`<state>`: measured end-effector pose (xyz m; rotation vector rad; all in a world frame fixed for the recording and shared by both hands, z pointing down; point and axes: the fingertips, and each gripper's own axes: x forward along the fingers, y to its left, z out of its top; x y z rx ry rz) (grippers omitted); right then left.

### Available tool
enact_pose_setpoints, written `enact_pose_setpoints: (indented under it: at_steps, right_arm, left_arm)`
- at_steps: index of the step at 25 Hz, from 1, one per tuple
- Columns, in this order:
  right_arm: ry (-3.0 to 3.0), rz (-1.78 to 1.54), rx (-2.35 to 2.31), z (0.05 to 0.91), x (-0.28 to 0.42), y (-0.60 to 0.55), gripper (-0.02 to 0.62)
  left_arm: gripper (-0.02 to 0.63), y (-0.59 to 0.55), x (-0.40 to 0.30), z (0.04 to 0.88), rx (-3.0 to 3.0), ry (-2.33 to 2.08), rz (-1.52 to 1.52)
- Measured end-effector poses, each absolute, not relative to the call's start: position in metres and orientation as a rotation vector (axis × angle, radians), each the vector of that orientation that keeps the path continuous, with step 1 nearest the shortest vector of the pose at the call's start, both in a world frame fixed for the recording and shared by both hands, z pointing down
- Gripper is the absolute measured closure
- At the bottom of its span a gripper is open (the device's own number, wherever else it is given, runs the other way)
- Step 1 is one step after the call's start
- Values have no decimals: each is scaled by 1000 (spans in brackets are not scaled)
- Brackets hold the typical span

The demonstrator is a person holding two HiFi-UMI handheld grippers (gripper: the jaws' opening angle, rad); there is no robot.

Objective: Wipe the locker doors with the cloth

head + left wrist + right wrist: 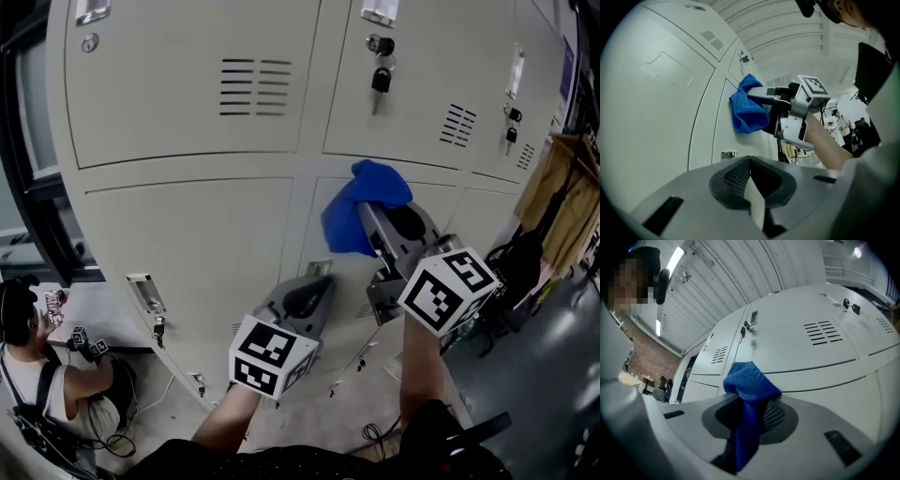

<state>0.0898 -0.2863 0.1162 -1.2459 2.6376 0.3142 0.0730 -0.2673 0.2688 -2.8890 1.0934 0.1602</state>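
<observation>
The person stands close to a bank of pale grey metal locker doors (187,234), a gripper in each hand. The right gripper (380,225) is clamped on a bright blue woven cloth (347,220). In the right gripper view the cloth (750,385) runs down between the two jaws of that gripper (750,418), and a bunched fold sticks out past their tips. That fold is pressed flat against a lower door, just under the seam that divides the upper row from the lower. The left gripper view shows this from the side, with the cloth (747,110) touching the door face and the right gripper (771,98) directly behind it.

The left gripper (314,281) hangs lower and to the left of the cloth, apart from it. Its tip points at the same lower row of doors. In its own view the left gripper (752,187) has its jaws closed together with nothing between them.

Above the cloth, a black-headed key (381,75) hangs from the lock of an upper door. A seated person (37,375) is at the foot of the lockers on the left.
</observation>
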Motion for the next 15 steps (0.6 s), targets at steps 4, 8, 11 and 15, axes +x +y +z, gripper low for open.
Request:
enact_pose_setpoints:
  at_steps: [4,8,11,15]
  right_arm:
    - [2603,311,-1306,116,113,-291,511]
    - [2564,315,-1381,115,140,-296,511]
    - [2532,309,-1427,115,160,-299,511]
    - [2485,315,-1508,115,187,-304,511]
  left_arm:
    - [597,-269,77,273,-2902,1083,148]
    - [597,-273,78,276,-2911,1090,151]
    - [597,-276,77,278,-2915,1102,155]
    - [597,-280,75,281,-2921,1112,153]
